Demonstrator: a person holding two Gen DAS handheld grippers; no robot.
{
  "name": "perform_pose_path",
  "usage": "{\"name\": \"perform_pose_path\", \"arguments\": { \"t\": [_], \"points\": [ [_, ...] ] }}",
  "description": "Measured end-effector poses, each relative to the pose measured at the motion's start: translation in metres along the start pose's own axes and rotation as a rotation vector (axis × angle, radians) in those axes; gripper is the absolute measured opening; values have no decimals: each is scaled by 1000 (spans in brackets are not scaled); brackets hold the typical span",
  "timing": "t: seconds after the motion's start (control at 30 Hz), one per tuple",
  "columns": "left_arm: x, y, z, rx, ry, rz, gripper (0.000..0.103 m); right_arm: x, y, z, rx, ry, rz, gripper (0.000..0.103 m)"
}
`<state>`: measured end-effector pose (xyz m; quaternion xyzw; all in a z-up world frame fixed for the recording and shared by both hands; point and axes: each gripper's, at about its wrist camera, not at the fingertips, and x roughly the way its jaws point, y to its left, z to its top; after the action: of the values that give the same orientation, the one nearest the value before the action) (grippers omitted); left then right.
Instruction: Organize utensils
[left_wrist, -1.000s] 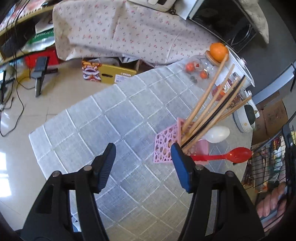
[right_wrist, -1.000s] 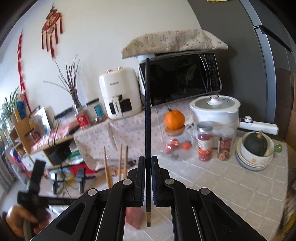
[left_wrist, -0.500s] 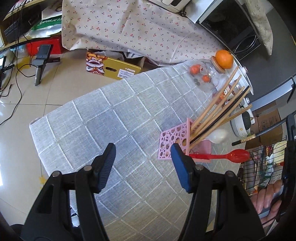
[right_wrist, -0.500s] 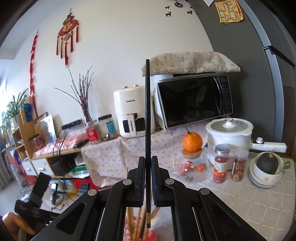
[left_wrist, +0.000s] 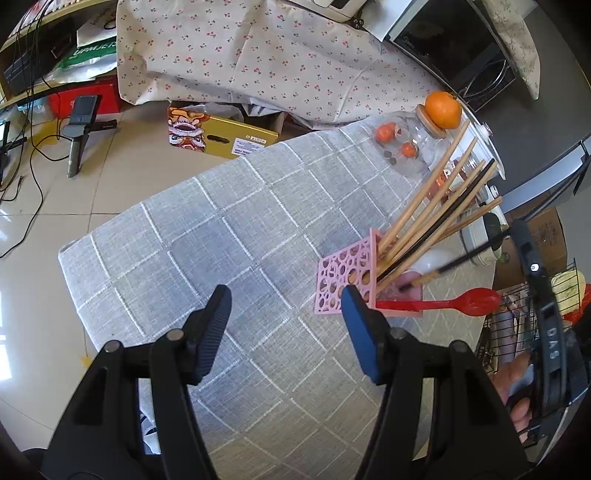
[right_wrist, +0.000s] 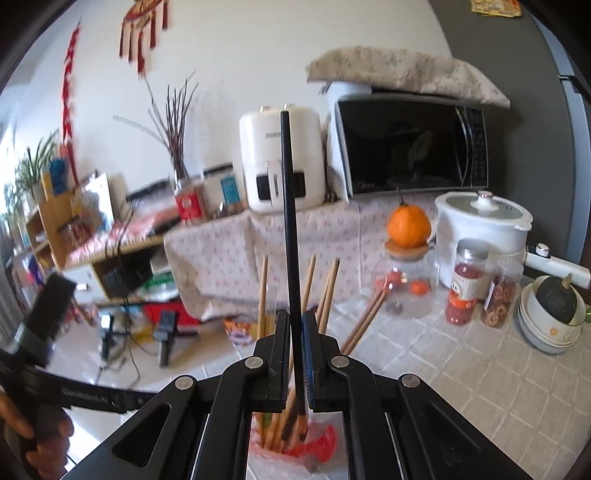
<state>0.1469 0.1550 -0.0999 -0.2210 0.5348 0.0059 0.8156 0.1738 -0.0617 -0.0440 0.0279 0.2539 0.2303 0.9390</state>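
The right gripper (right_wrist: 295, 354) is clenched on a long black chopstick (right_wrist: 290, 229), held nearly upright with its lower tip dipping just inside the mouth of the pink perforated plastic utensil holder (left_wrist: 345, 280), which stands on the grey checked tablecloth (left_wrist: 207, 236) near the table's far side. Several pale wooden chopsticks (left_wrist: 424, 199) and one other black one already lean out of the holder, with a red plastic spoon (left_wrist: 443, 303) and a white spoon (left_wrist: 432, 258) sticking out beside them. The left gripper (left_wrist: 284, 328) hangs over the cloth just short of the holder, its jaws spread wide and holding nothing. I think the risk lies in the letting go: the holder looks light and already carries a leaning bundle, so a chopstick released while tilted, or pushed against the others, could tip the holder or skid out over the rim toward the glass jar with the orange on its lid (left_wrist: 417, 144). With the left gripper not steadying the holder, nothing would catch it. Compared with half a second ago, the black chopstick has dropped from above the holder to its opening, and the right wrist view has swung downward, blurred by that motion, while the left gripper has barely shifted.
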Motion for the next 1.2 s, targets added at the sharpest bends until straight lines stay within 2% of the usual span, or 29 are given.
{"name": "perform_pose_path", "arguments": {
  "t": [0.3,0.5,0.57,0.6,0.7,0.8,0.9,0.97,1.2],
  "points": [
    [-5,-9,-4,35,-16,-2,63,-8,2,1,-4,57,25,9],
    [-14,-26,-14,91,-41,0,63,-40,2,8,-4,53,49,21],
    [-17,-33,-19,115,-50,0,63,-54,2,9,-7,46,52,38],
    [-19,-38,-23,135,-57,1,63,-58,2,9,-5,49,52,41],
    [-26,-50,-33,178,-76,15,63,-70,2,5,-7,55,63,43],
    [-37,-60,-41,210,-122,55,63,-78,4,-3,-26,75,19,45],
    [-55,-69,-48,232,-204,100,63,-91,1,-10,-9,92,-16,50],
    [-63,-74,-52,236,-238,116,65,-101,-5,-14,22,89,-35,59],
    [-76,-100,-78,307,-312,146,78,-131,-27,-25,142,127,-141,77]
  ]
}}
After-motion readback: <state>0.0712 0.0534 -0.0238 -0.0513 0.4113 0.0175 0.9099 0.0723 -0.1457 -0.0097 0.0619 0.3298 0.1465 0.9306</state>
